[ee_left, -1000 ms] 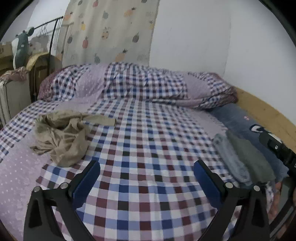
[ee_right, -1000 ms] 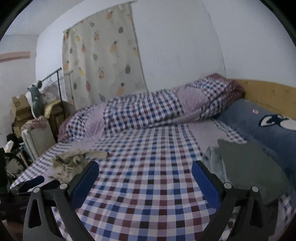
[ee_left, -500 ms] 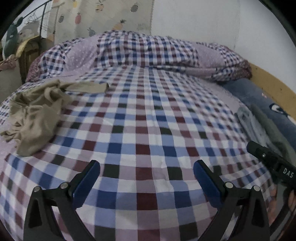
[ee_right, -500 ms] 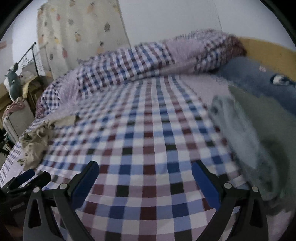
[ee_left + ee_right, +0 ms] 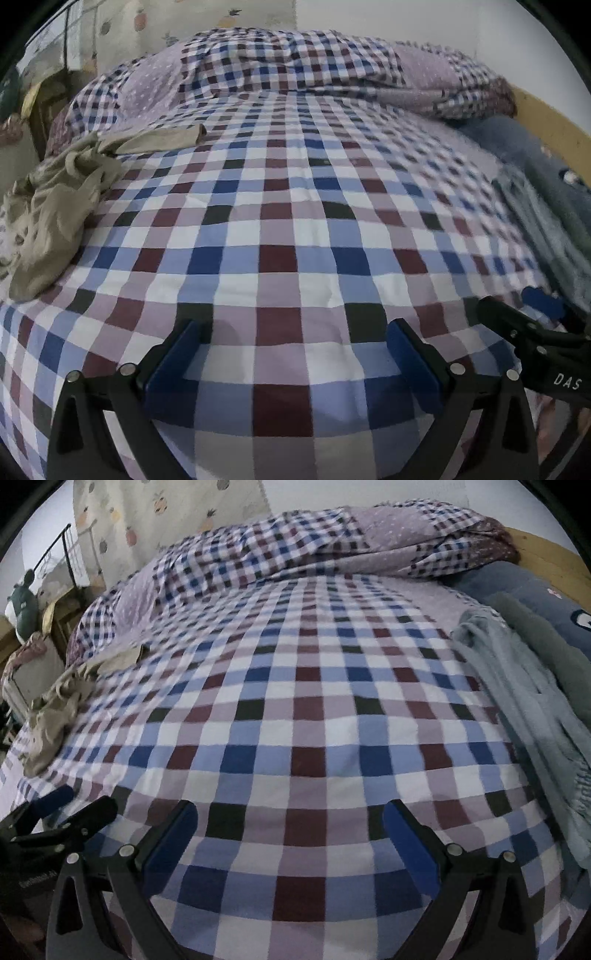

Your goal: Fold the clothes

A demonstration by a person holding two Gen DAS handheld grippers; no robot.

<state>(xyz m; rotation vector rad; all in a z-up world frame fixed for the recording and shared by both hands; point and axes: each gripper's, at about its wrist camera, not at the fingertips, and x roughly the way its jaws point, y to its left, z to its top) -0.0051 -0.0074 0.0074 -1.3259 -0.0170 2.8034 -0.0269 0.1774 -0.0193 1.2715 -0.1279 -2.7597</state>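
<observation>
You hold both grippers low over the near edge of the bed [image 5: 280,236], which is covered by a checked sheet [image 5: 295,716] in blue, dark red, lilac and white. Your left gripper [image 5: 293,334] has its two blue pads spread wide, with nothing between them, only the sheet below. Your right gripper [image 5: 290,814] is the same: the jaws stand wide apart and they hold nothing. In the left wrist view the right gripper shows at the right edge of the picture, close beside yours. The crumpled beige garment [image 5: 55,199] lies in a heap near the left edge of the bed, one long part of it stretched toward the middle; it is well apart from both grippers. At the right edge of the bed lie a light grey-blue garment [image 5: 517,701] and just beside it a darker grey-green garment [image 5: 550,653], both more flat; how neatly they are folded I cannot tell. Behind them a dark blue pillow [image 5: 517,587] rests against the wooden headboard [image 5: 546,554]. Along the far edge of the bed a checked quilt [image 5: 295,542] is bunched into a long roll. Behind it hangs a pale curtain with fruit prints [image 5: 166,513] next to a white wall [image 5: 406,18]. At the far left of the room stands a black clothes rack [image 5: 70,550], with a stuffed toy [image 5: 22,605] in front of it.
</observation>
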